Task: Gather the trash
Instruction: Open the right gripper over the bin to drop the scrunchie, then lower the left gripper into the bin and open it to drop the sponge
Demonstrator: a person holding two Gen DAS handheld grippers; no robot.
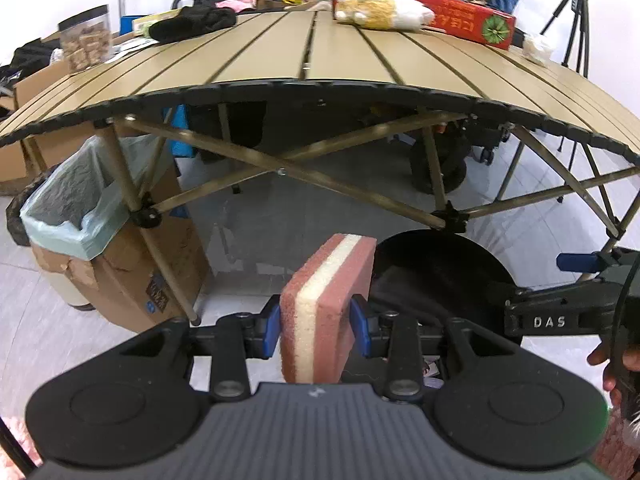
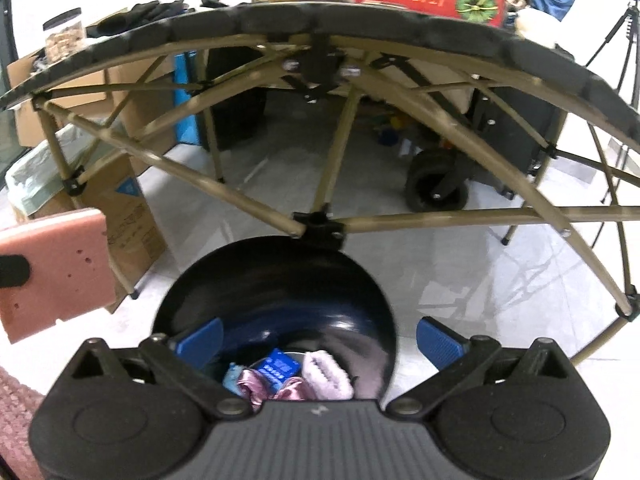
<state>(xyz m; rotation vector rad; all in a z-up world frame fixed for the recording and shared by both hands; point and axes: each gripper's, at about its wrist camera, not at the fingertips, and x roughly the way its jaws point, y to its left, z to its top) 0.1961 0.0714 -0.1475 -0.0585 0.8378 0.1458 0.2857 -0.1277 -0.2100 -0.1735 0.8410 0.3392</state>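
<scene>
Lined cardboard box (image 1: 76, 216) stands far left beneath the desk (image 1: 312, 56). Left claw (image 1: 316, 330) clenched on the sponge (image 1: 326, 308), beside the black bin (image 2: 276, 292). Right claw (image 2: 318, 338) released above it. Risk: soft sponge slipping, missing the bin

The thick rectangular foam sponge (image 1: 326, 312) is banded: dusty pink outer layers around a cream middle stripe, with small dark red specks on its broad face in the right wrist view. The blue ribbed finger pads (image 1: 359, 330) press its sides. The round bin (image 2: 276, 304) is glossy black. The slatted folding table (image 1: 320, 52) is tan with black edging. The long cardboard box (image 1: 440, 8) is red with a green rosette.
</scene>
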